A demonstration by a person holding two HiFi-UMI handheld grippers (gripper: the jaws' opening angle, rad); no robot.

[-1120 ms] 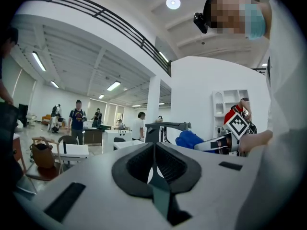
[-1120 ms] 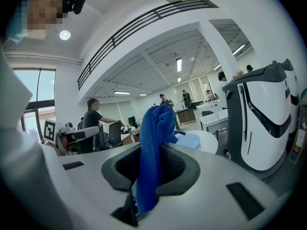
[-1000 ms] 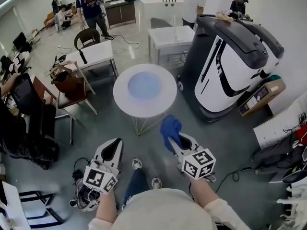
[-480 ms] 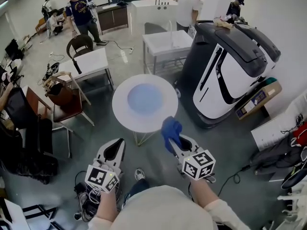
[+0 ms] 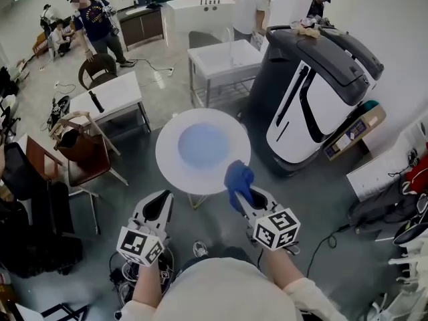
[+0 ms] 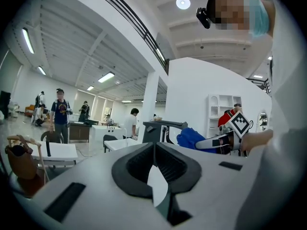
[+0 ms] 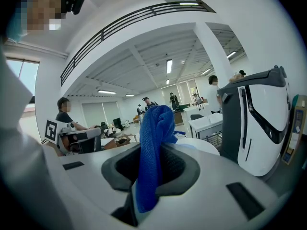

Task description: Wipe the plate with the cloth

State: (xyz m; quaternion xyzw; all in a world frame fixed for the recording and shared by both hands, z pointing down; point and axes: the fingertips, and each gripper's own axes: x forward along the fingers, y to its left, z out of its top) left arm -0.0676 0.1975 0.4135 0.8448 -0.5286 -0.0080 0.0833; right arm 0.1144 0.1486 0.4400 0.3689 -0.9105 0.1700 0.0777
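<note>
The pale blue plate (image 5: 202, 144) lies in the middle of the round white bench (image 5: 167, 160), at the centre of the head view; its face shows only an even blue. At middle left an open brown bag (image 5: 75, 144) sits on a chair (image 5: 87, 174); its contents are too dark to make out. At right a cardboard box (image 5: 349, 139) leans beside the big dark and white machine (image 5: 314, 99); what it holds cannot be told.

The right tool (image 5: 245, 194) is clamped on the blue cloth (image 5: 239, 178); in the right gripper view the cloth (image 7: 152, 147) stands up from between the 2 pads and droops down the slot of the right tool (image 7: 146, 176). In the head view the cloth covers the tool's tips and overlaps the bench's lower right rim; whether it touches the bench cannot be told, and it is clear of the plate.

The left tool (image 5: 159, 203) is held below the bench in the frame, jaws together on nothing, as the left gripper view shows (image 6: 154, 164). Both forearms are cut off at the bottom edge.
</note>
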